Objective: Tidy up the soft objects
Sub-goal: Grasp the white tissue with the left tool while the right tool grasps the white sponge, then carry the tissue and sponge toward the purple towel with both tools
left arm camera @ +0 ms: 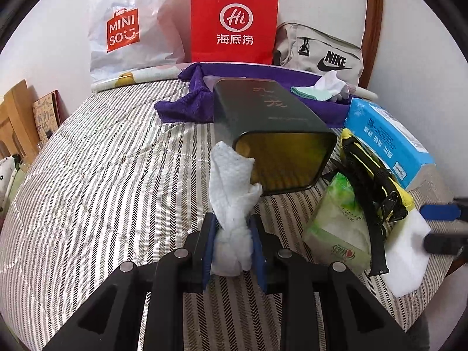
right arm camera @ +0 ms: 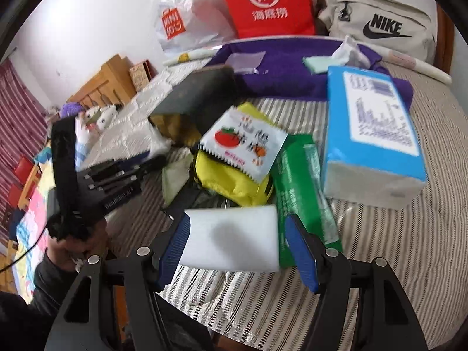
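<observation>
White terry cloth (left arm camera: 232,213), twisted into a loose roll, is pinched between the narrowly set left tongs (left arm camera: 233,244), and its free end stands just short of the open mouth of the dark tin box (left arm camera: 272,128) lying on its side on the striped bed cover (left arm camera: 102,175). The step in hand is judged to be the stowing of this cloth in the box. A forward push into the gold-lined opening is called for next, then a release; the limp upper end may catch on the box rim and fold back.

A white foam block (right arm camera: 231,237) is framed by the right tongs (right arm camera: 238,248), which are held wide; the left pad appears to touch the block's edge, while a gap is seen at the right pad, so no grip is judged to be made. A closing squeeze would be needed before any lift.

Beyond the right tongs, a yellow pouch (right arm camera: 231,181) is half buried under a snack packet (right arm camera: 244,143) and a green wipes pack (right arm camera: 304,193), with a blue tissue pack (right arm camera: 371,134) further right. The right view is blurred, so small print cannot be read. The box's depth cannot be seen, and the block's underside is hidden.
</observation>
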Motion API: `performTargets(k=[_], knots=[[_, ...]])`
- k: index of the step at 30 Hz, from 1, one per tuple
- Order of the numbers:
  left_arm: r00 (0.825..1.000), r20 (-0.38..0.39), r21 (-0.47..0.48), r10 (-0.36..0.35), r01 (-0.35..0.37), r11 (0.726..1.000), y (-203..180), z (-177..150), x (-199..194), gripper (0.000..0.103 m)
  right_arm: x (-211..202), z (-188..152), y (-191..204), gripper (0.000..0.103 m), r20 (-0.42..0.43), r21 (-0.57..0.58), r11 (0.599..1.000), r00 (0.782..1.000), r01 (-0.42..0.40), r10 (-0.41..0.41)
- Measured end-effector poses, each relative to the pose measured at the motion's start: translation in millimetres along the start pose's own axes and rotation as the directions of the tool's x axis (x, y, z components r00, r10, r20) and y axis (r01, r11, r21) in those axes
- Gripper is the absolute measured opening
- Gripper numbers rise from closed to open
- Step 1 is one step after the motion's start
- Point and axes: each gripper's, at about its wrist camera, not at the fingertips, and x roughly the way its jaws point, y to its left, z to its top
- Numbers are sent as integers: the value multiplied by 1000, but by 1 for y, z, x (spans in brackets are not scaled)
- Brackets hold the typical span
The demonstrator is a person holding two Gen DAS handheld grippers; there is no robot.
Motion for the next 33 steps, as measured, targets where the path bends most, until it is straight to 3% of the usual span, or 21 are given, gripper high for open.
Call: performTargets(k=[2,4,6,9,13,17,18,20,23,28,33], knots=[[1000,2,-16,-17,17,1000,3,0,0,24,9,-4,3,69,-36,-19,1000,999,20,-20],[999,5,-30,-33,34,999,6,-1,0,24,12,-8,5,69,-33,-11,1000,999,-14,14],[999,7,-47,-47,47,998,9,-1,0,24,12,-9,7,78,-27,0,1000,999,-19,19],[998,5,-59,-59,59,997,11,0,1,24,20,-10,13,81,-43,-21,1000,999,-3,2],[999,1,-51,-46,45,998,8,0,2,24,29,-14,21,84,-57,-28,999,998,-33,31],[1000,-14,-35,-15,15,999,3,2,3,24,31,-18,32,84,-37,-94,996,999,7,-10],[1000,-18,-31,-9,8,999,2,2,3,24,30,-18,32,82,-32,-94,996,999,5,-8],[1000,-28,-29,3,-4,1000,0,3,3,24,25,-19,30,67,-21,-81,996,1000,-24,23],[999,-43,-35,13,-15,999,0,5,3,24,16,-21,22,55,-5,-52,997,998,-64,64],[996,-74,-40,41,-44,998,-5,4,1,24,-5,-24,13,45,43,-48,998,998,-38,40],[993,-90,-21,77,-79,997,-11,3,-1,23,-31,-30,-12,43,108,1,1000,994,1,-2]])
